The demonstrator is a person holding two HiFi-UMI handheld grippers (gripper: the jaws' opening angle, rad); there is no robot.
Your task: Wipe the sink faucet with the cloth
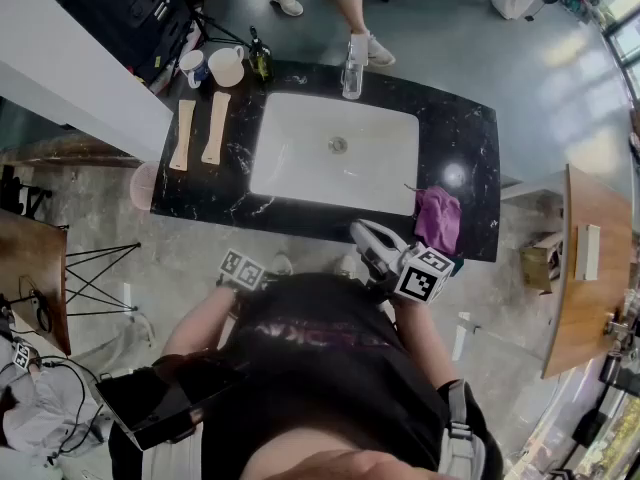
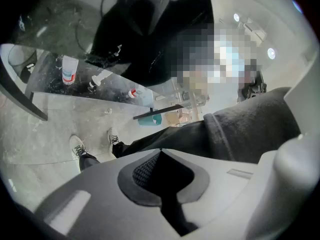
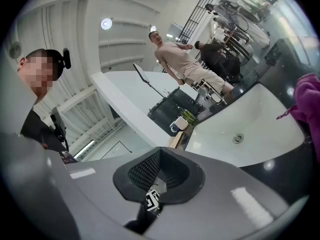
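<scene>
1. Two jaws of the left gripper (image 2: 160, 151) meet pad to pad in the left gripper view, clenched on nothing. Beyond them are a pale floor, a dark trouser leg and a pair of white shoes (image 2: 77, 146).
2. Seen in the right gripper view, the right gripper (image 3: 160, 150) is likewise pressed together and empty. Past it the white sink (image 3: 260, 109) stretches away. The purple cloth (image 3: 306, 104) sits at the right edge, clear of the jaws. A person in light clothes (image 3: 175, 59) stands on the far side.
3. From the head view, the sink is set in a black marble counter (image 1: 470, 138), and the faucet (image 1: 350, 73) stands at the middle of its far rim. The cloth lies bunched on the counter just right of the sink, near the near edge — well apart from the faucet. The right gripper is just beside the cloth, on its left. The left gripper is short of the counter's near edge, close to the body. Two mugs (image 1: 227, 65) and a dark bottle (image 1: 259, 58) stand at the far left.
</scene>
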